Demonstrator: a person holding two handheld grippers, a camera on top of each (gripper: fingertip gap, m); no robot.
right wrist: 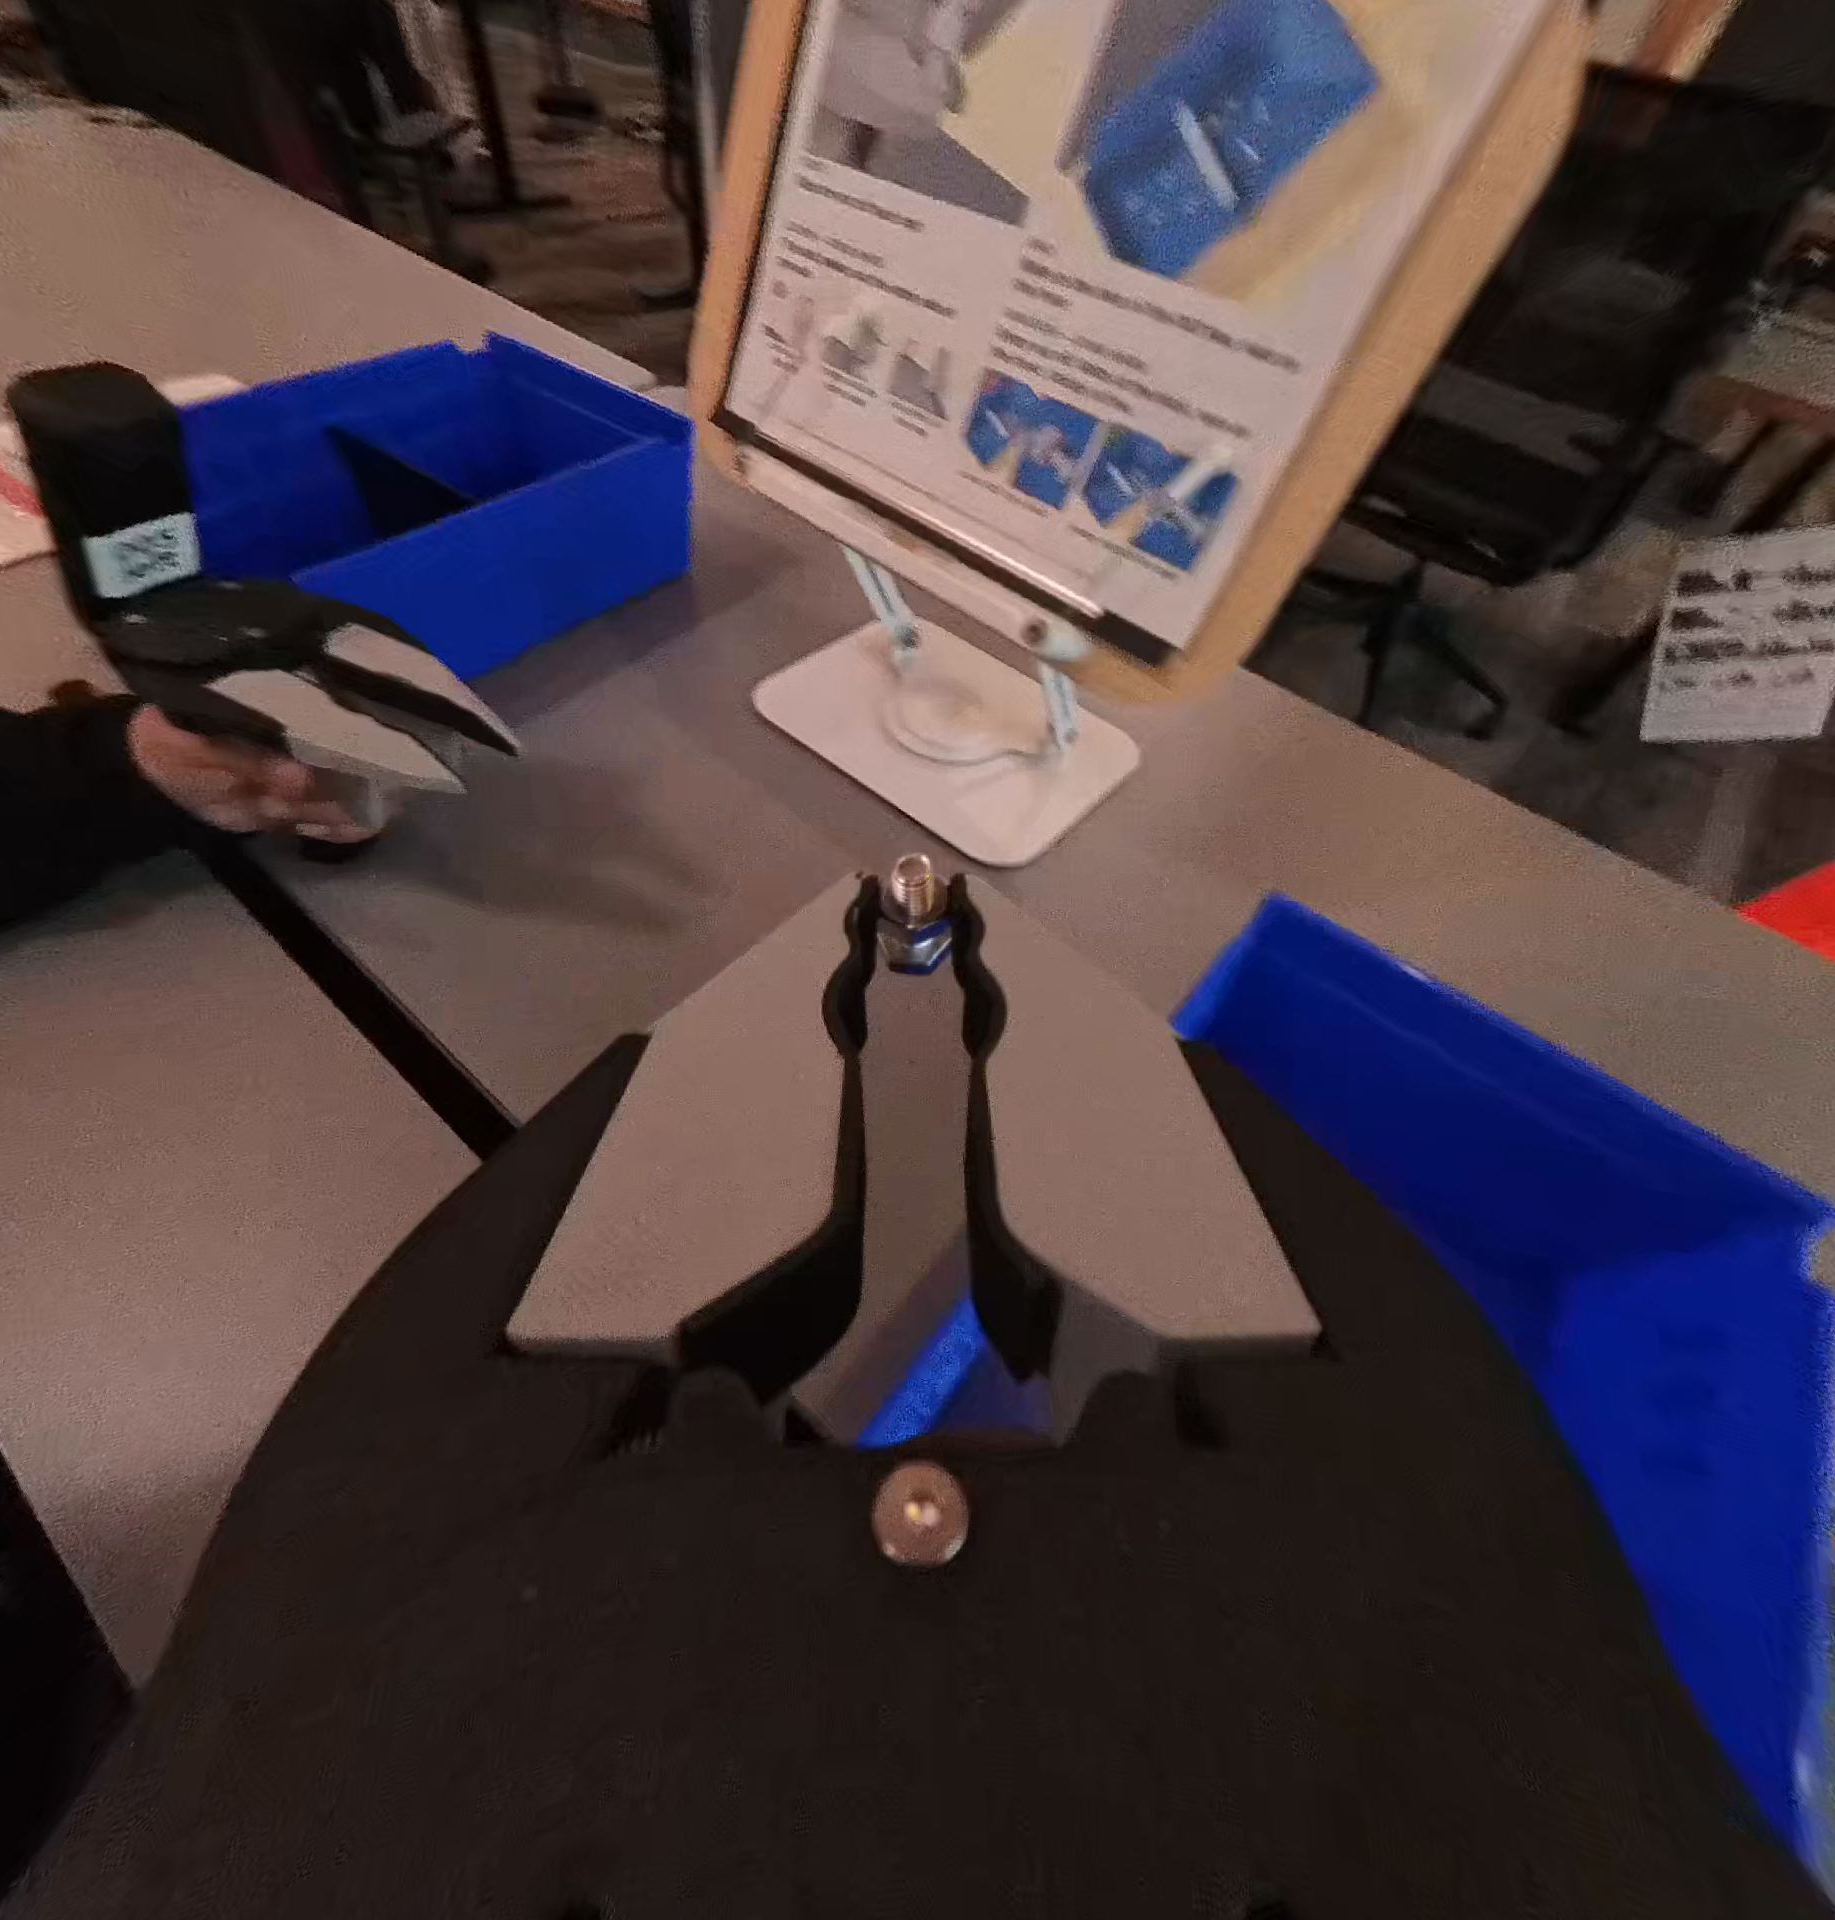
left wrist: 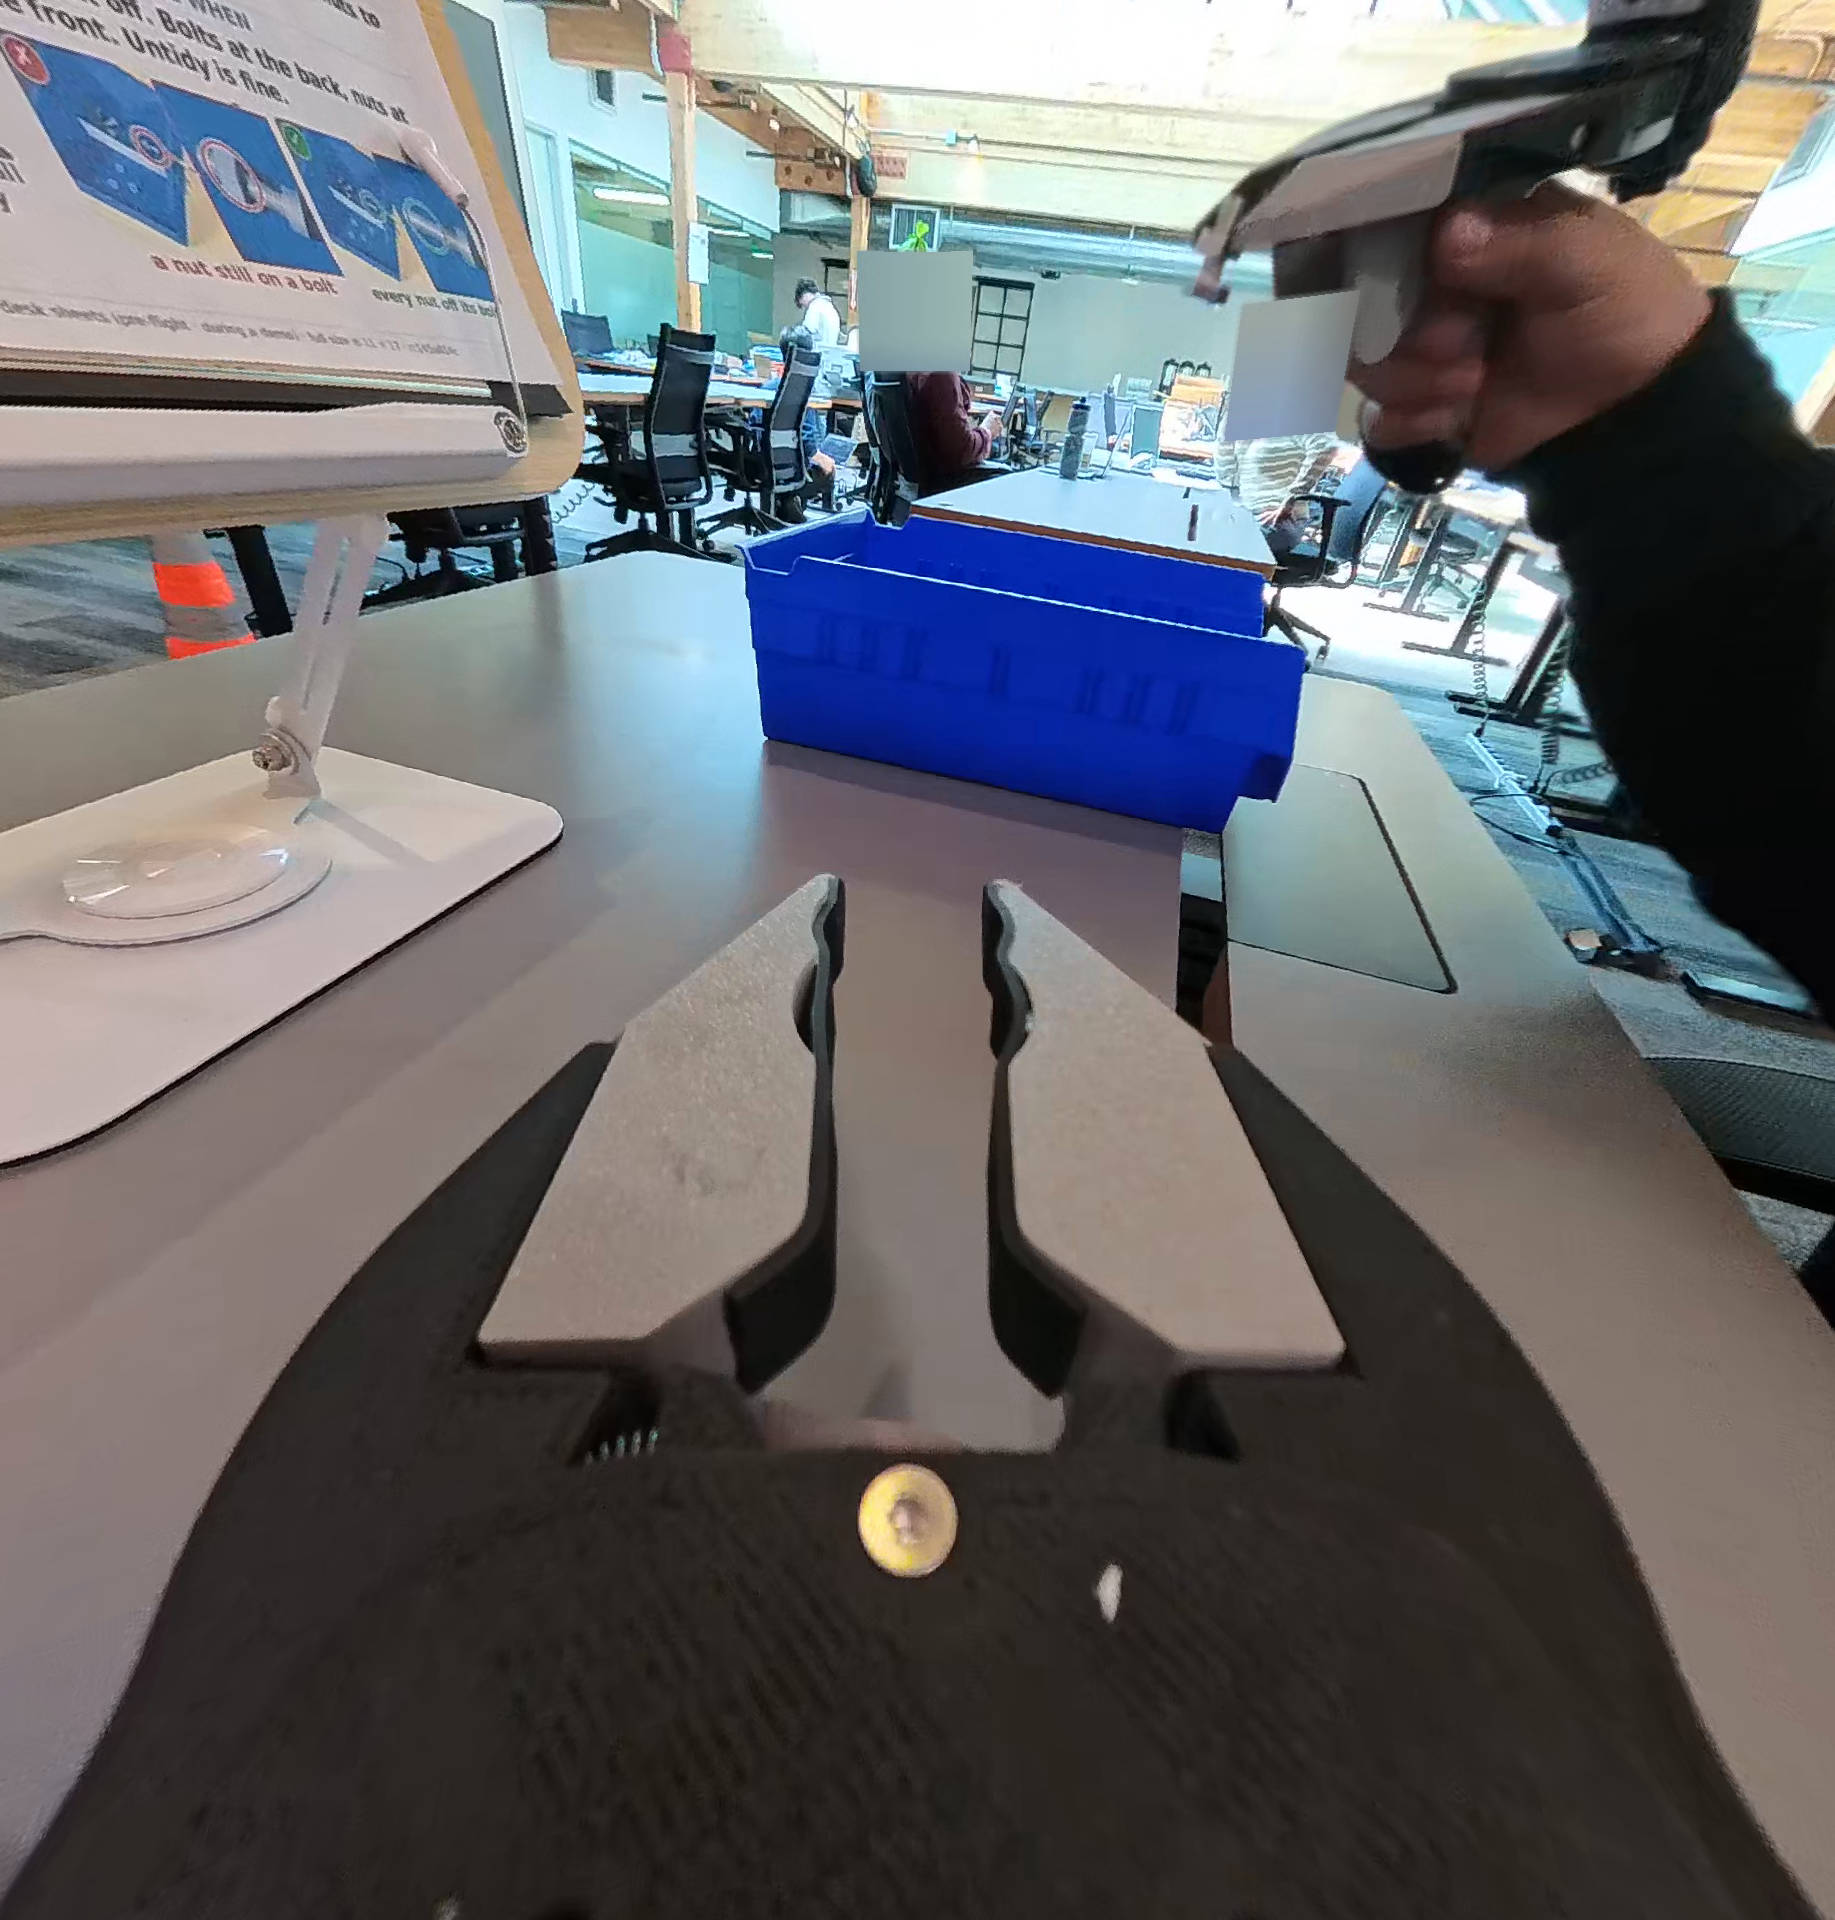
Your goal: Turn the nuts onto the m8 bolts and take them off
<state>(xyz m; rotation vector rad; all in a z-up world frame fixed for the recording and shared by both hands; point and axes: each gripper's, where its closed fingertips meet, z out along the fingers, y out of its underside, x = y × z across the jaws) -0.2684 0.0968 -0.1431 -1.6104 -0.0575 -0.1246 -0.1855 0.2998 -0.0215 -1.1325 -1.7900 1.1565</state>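
My right gripper (right wrist: 908, 896) is shut on a silver bolt (right wrist: 911, 875). Its threaded end sticks out past the fingertips, and a hex piece (right wrist: 911, 948), a nut or the bolt's head, sits between the pads. It hangs above the grey table beside a blue bin (right wrist: 1515, 1143). My left gripper (left wrist: 913, 896) is open and empty, low over the table, and it points at a blue bin (left wrist: 1017, 707). Each gripper shows in the other's view: the left one (right wrist: 477, 758) at the left, the right one (left wrist: 1219, 260) high at the upper right, each held by a hand.
A white document stand (left wrist: 217, 883) with an instruction sheet stands at the left; it also shows in the right wrist view (right wrist: 954, 769). A second blue bin (right wrist: 456, 540) with a divider sits at the back left. An orange cone (left wrist: 191, 592) and office chairs stand beyond the table. Left tips to right tips: about 25 cm.
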